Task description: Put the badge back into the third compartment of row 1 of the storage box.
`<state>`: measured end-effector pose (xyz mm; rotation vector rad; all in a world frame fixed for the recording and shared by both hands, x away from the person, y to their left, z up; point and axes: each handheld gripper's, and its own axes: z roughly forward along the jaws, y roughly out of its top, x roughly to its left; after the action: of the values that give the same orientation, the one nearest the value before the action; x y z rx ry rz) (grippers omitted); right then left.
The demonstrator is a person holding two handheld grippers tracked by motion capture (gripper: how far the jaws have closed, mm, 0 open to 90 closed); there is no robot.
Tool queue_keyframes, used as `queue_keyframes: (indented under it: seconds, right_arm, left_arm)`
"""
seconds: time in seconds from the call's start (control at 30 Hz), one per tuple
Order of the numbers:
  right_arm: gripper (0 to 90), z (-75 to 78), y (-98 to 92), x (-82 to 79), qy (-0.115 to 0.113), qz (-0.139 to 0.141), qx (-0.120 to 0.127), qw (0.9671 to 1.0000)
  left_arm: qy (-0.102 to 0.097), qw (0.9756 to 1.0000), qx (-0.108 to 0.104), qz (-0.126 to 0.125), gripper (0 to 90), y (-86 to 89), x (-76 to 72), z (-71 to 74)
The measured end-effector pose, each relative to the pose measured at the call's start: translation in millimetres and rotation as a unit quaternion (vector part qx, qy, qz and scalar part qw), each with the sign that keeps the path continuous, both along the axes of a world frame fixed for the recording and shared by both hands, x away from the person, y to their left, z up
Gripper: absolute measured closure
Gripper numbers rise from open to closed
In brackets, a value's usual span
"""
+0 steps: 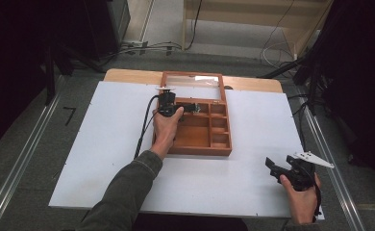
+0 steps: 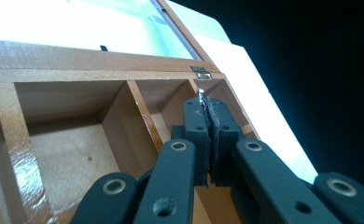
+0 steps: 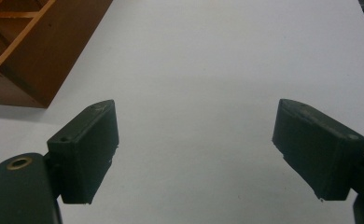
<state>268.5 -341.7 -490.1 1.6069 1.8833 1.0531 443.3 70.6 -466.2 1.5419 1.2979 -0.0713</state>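
Holding my left hand-held gripper [image 2: 208,109] clenched on sth tiny over the wooden box [image 1: 195,144]; right hand-held gripper [image 3: 196,154] released above worktop [image 1: 224,187]; progress unclear w/o task.

No text, label, brand, number or sign can be read.

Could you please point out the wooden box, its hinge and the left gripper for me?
wooden box [image 1: 195,149]: high view, near front wall.
hinge [image 2: 200,72]: left gripper view, metal plate on the rear rim.
left gripper [image 2: 208,105]: left gripper view, between its closed fingertips.
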Motion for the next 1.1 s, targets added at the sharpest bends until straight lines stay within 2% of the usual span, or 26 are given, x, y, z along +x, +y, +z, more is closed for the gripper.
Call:
queue_keyframes:
  seconds: [0.2,0.3,0.33,0.4,0.77,1.1]
  right_arm:
    - [12.9,-0.1,-1.0,0.1,0.0,0.0,0.001,1.0]
    - [13.0,0.0,-1.1,0.1,-0.001,0.0,0.002,1.0]
    - [13.0,0.1,-1.1,0.1,-0.001,-0.001,0.002,1.0]
    - [13.0,0.0,-1.1,0.0,-0.001,0.0,0.002,1.0]
    - [13.0,0.2,-1.5,-0.1,-0.002,-0.001,0.002,1.0]
    - [13.0,0.5,-2.5,-1.2,-0.002,-0.002,0.001,1.0]
  left_arm:
    - [0.001,1.0,0.006,0.001,89.4,-5.6,3.4,-1.4]
    - [-0.002,0.9998,0.018,0.005,89.1,-7.6,5.5,-1.8]
    - [-0.001,0.9998,0.018,0.007,87.9,-7.8,6.3,-2.4]
    - [-0.003,0.9998,0.014,0.009,76.8,-7.6,6.6,-2.5]
    - [-0.01,0.9999,0.01,0.003,68.1,-5.5,1.9,3.6]
    - [-0.02,0.9998,-0.001,0.001,53.2,-0.5,-9.6,11.2]
